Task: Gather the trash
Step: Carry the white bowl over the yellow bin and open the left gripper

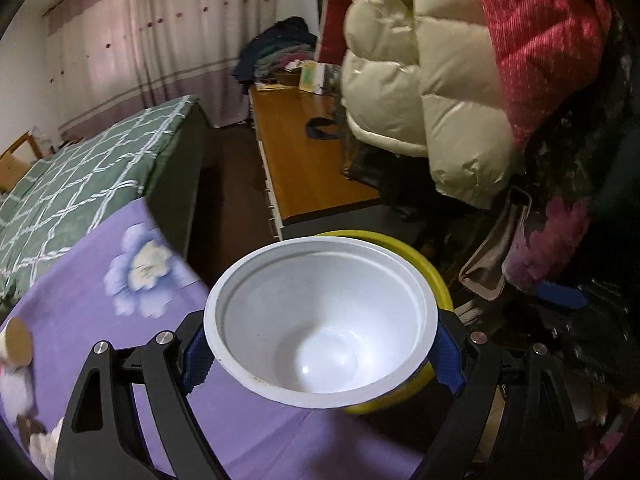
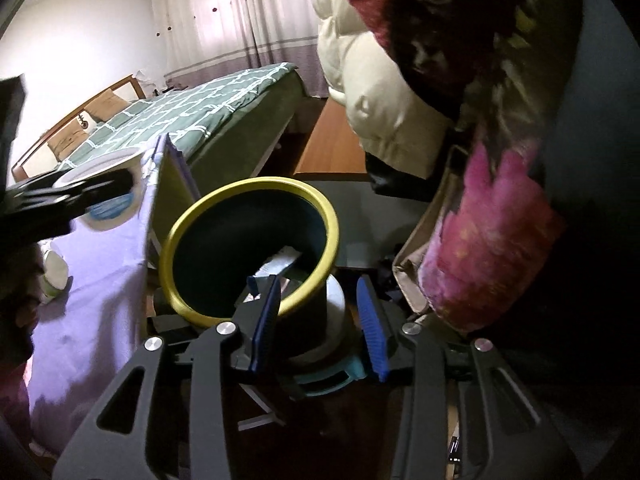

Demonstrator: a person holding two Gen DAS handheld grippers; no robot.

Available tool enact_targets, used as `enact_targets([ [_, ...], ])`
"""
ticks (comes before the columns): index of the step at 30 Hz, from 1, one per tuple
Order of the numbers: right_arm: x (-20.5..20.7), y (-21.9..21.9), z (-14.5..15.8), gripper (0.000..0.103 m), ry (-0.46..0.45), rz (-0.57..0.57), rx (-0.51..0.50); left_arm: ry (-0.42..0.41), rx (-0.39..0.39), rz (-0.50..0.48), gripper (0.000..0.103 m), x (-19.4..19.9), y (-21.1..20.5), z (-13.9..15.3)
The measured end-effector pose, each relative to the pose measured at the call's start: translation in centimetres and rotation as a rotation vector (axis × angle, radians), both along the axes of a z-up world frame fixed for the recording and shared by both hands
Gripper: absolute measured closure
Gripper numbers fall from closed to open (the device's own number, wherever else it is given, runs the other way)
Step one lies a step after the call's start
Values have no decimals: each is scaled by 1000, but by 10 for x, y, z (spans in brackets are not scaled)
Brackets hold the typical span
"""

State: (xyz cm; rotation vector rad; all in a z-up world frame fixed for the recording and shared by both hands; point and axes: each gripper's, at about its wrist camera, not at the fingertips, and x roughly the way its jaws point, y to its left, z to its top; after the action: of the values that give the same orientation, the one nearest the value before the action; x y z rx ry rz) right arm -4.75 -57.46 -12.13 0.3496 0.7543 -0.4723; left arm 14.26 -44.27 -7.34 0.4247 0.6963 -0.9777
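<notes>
Left gripper [image 1: 320, 360] carrying white bowl [image 1: 320, 320] toward yellow-rimmed bin [image 2: 248, 248].
Jaws spread wide, blue pads pinching the bowl's sides, bowl mouth-up over the bin's near rim by the purple cloth [image 1: 100, 280]; centre it over the opening, then release. Right gripper [image 2: 316, 320] angled down above the bin, jaws part open, holding nothing. Paper scrap already inside.

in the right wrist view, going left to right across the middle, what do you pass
white bowl held in the left tongs → purple floral cloth → yellow-rimmed bin with some trash inside → beige bag → pink fuzzy garment
</notes>
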Motion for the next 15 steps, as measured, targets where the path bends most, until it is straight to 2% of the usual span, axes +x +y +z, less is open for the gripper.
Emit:
enact_targets([
  [2,-1,-2,-2,62,1,-3,6,1,2,2,16,4,-20,-6],
  [3,-1,-3,-3,60,1,-4,9,4,9,6,8,7,-24,-9],
  [5,-1,-3,-4,58,-1,-3,14,4,7,36,6,12,-30,-11],
  [9,5,2,-6,58,1,14,22,5,-42,77,5,13,-5,-1],
  [15,21,17,-4,58,2,60,24,-23,-98,154,5,15,61,18],
])
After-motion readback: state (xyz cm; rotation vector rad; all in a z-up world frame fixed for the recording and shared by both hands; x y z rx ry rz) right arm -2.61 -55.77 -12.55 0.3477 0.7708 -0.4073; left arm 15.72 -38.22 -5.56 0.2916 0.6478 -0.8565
